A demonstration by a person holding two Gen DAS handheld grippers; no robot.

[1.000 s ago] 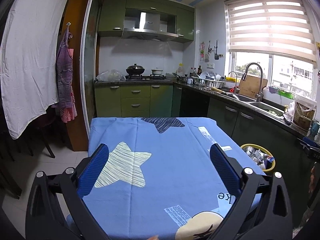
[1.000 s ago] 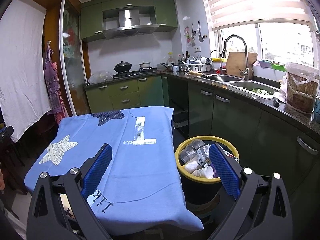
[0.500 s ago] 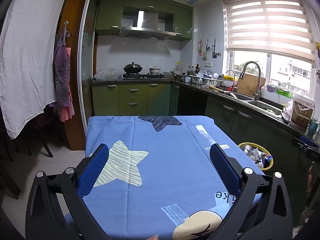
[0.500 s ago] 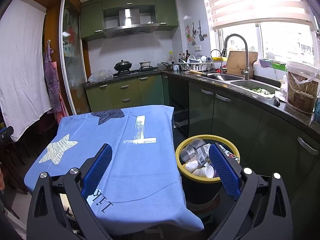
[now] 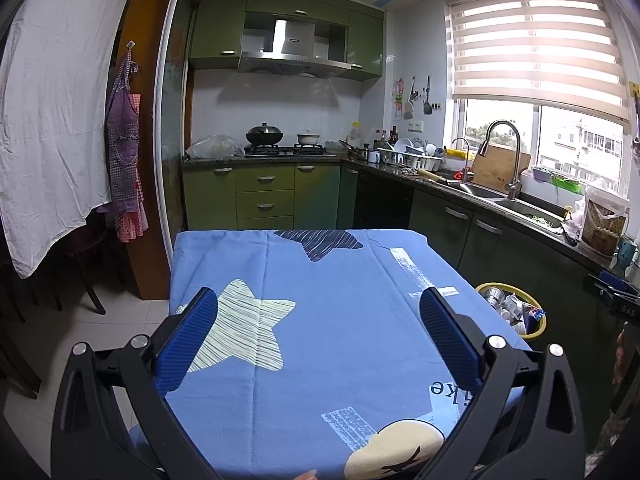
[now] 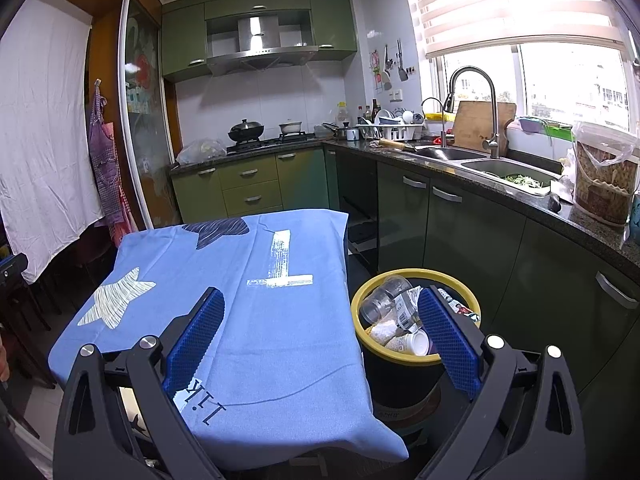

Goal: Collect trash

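I am holding my left gripper (image 5: pixel 318 316) wide and empty over the table (image 5: pixel 340 280), right gripper (image 6: pixel 318 314) gaping empty, bin (image 6: pixel 416 276) sitting beside the table's right edge, holding cups (image 6: pixel 412 342)

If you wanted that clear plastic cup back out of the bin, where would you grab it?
Probably by the clear plastic cup's open rim end, coming from above with the right hand-held gripper. It lies tilted on top of the trash against the yellow rim of the bin, so its upper side is exposed.
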